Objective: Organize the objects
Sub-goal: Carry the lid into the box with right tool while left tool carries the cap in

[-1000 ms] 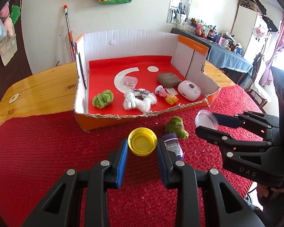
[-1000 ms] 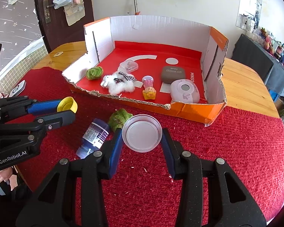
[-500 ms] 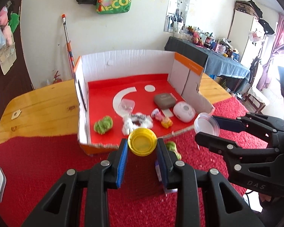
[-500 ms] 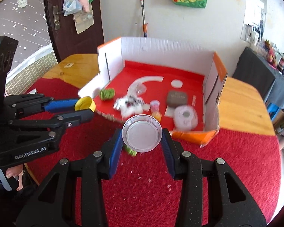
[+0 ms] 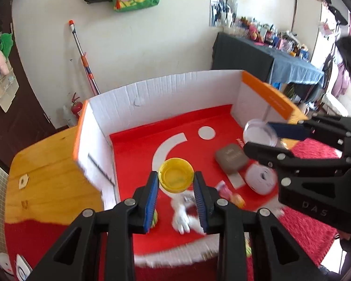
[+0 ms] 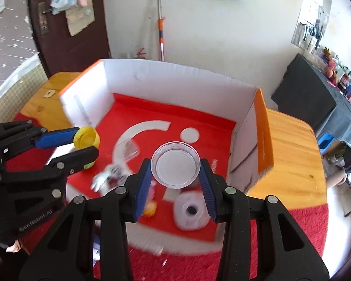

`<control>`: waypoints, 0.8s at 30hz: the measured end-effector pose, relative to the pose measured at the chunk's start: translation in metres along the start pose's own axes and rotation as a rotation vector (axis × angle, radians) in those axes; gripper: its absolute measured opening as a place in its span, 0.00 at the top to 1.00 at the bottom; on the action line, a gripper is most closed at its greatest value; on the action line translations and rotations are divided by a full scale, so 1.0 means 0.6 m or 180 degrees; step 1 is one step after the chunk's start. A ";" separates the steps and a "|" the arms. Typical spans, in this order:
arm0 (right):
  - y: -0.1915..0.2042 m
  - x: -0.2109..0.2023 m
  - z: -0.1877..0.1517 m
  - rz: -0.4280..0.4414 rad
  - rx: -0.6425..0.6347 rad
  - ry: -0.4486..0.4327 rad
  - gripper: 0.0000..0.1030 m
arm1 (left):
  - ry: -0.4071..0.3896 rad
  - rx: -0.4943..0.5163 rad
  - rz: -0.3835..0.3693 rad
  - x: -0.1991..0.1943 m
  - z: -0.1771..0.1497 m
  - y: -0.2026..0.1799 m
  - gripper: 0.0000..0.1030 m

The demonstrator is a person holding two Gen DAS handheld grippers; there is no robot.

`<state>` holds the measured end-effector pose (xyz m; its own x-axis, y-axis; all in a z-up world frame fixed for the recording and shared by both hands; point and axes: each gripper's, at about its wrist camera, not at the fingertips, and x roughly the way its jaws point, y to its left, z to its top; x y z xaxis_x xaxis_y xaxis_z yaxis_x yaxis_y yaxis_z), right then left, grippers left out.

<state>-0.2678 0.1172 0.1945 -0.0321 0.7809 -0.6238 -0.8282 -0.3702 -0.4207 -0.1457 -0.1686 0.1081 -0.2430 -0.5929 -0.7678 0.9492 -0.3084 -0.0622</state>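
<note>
We are mid-delivery: the left gripper (image 5: 176, 182) is clamped on a yellow lid (image 5: 176, 175) and the right gripper (image 6: 175, 178) on a clear lid (image 6: 176, 165), both held in the air above the red floor of the cardboard box (image 6: 175, 75). Next, we judge, each must be lowered onto bare floor, clear of the toys, before the jaws part. Both grippers point toward the far wall, tilted downward.

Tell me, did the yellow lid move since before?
Yes. The yellow lid, held in the left gripper, went forward from above the red cloth to over the cardboard box.
</note>
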 end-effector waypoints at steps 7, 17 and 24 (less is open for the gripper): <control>-0.020 0.071 0.045 -0.0039 -0.0071 0.0317 0.62 | 0.0314 0.0007 0.0027 0.074 0.038 0.014 0.69; -0.040 0.161 0.067 0.0003 -0.0081 0.0736 0.62 | 0.0686 -0.0068 0.0070 0.157 0.058 0.036 0.69; -0.043 0.186 0.066 -0.0094 -0.0134 0.0832 0.62 | 0.0798 -0.0124 0.0116 0.183 0.057 0.046 0.69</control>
<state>-0.2721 0.2336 0.1620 0.1417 0.6372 -0.7575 -0.8026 -0.3740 -0.4648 -0.1530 -0.2679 0.0441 -0.1560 -0.3986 -0.9038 0.9646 -0.2586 -0.0524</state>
